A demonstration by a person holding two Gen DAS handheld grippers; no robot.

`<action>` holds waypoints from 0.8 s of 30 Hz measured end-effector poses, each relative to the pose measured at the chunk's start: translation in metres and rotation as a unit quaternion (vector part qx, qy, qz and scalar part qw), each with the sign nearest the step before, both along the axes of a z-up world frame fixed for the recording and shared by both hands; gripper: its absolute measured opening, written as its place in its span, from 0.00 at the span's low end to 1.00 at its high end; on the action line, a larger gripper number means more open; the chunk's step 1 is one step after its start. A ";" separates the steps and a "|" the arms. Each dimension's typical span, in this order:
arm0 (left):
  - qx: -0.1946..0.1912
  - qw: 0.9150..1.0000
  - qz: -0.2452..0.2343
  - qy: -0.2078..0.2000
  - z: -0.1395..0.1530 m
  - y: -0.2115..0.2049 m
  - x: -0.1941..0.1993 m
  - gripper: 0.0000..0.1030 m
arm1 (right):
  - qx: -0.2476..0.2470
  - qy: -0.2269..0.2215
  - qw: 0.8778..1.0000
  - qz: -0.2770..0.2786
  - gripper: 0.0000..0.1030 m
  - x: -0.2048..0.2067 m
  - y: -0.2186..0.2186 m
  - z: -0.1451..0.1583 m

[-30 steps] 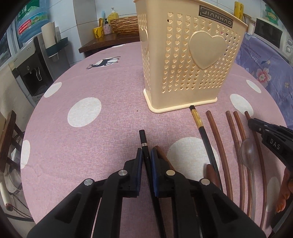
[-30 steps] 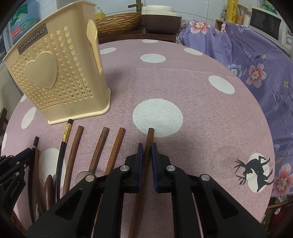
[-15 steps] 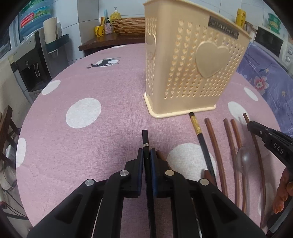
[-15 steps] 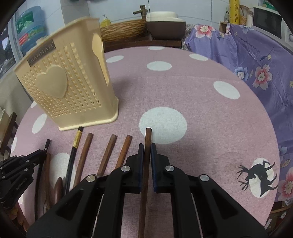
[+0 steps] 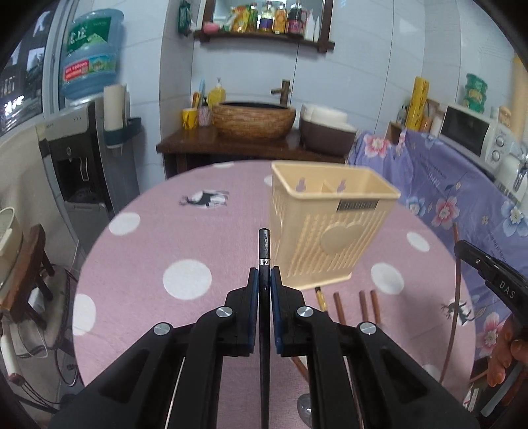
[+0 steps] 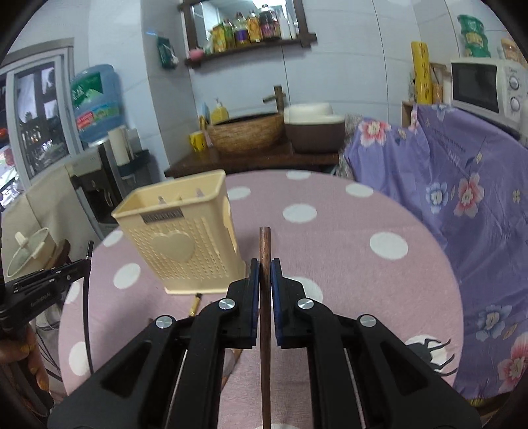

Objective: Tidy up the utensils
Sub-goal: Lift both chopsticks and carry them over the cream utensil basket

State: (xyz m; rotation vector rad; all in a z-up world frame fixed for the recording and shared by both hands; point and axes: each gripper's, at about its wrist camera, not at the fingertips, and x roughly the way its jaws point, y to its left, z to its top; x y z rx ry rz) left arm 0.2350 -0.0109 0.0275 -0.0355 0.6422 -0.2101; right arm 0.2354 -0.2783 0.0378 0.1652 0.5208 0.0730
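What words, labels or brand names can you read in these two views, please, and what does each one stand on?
"DAS": white letters on the right gripper, seen from the left wrist view.
Nameplate on the cream utensil basket: blurred, unreadable.
Water jug labels: print too blurred to read.
Lettering on the left gripper: too small to read.
Shelf bottles: labels unreadable.

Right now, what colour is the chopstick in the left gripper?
Black chopstick with a thin silver band, clearest in the left wrist view.

Black chopstick (image 5: 264, 250) clamped mid-air, tip toward cream heart-holed utensil basket (image 5: 325, 231) standing upright on table. Brown wooden chopstick (image 6: 265, 254) likewise lifted. Rest of chopsticks (image 5: 340, 305) flat beside basket base.
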 end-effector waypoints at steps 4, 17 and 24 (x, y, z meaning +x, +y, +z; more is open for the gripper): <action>-0.007 0.999 0.003 -0.032 0.021 0.006 -0.012 0.08 | -0.002 -0.033 0.999 0.003 0.08 -0.019 -0.005 0.025; -0.015 0.997 0.015 -0.074 0.049 0.017 -0.025 0.08 | -0.010 -0.064 0.998 0.009 0.08 -0.036 -0.004 0.051; -0.013 0.997 0.015 -0.079 0.049 0.018 -0.026 0.08 | -0.014 -0.065 0.998 0.010 0.08 -0.034 -0.003 0.055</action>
